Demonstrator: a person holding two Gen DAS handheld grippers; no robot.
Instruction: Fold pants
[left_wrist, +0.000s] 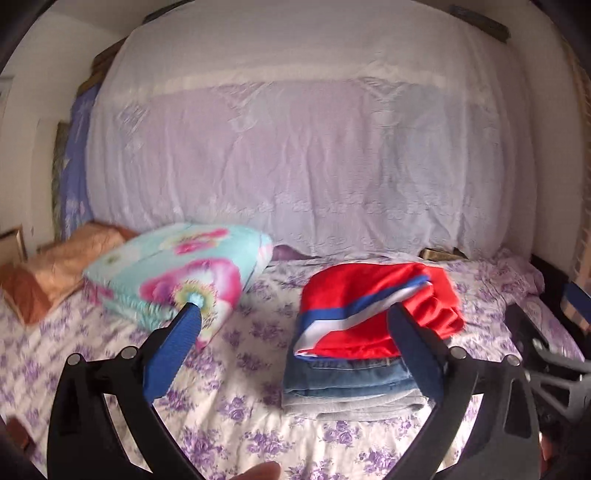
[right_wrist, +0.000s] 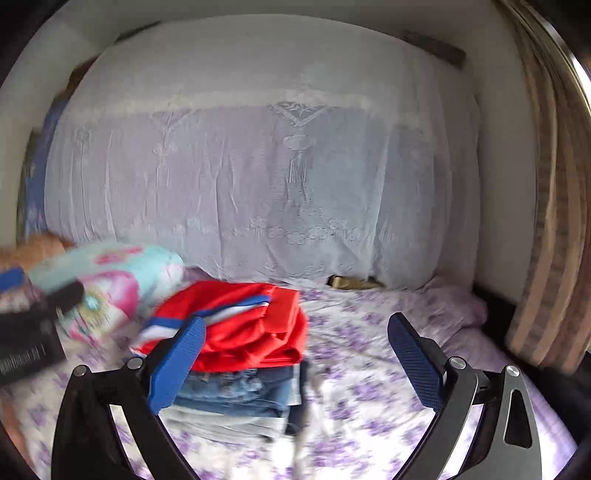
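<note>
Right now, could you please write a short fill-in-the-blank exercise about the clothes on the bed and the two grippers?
1. The red pants lie on ____ of the stack, above the blue jeans.
2. The left gripper and the right gripper are both ____, holding nothing.
3. The bedsheet has ____ flowers printed on it.
4. The floral folded blanket lies to the ____ of the stack.

Missing words: top; open; purple; left

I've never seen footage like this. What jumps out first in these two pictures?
The bright red pants with a blue and white stripe, lying folded on top of a stack of jeans on the flowered bedsheet. Left of the stack lies a turquoise floral blanket. Both grippers, left and right, are open and empty.
</note>
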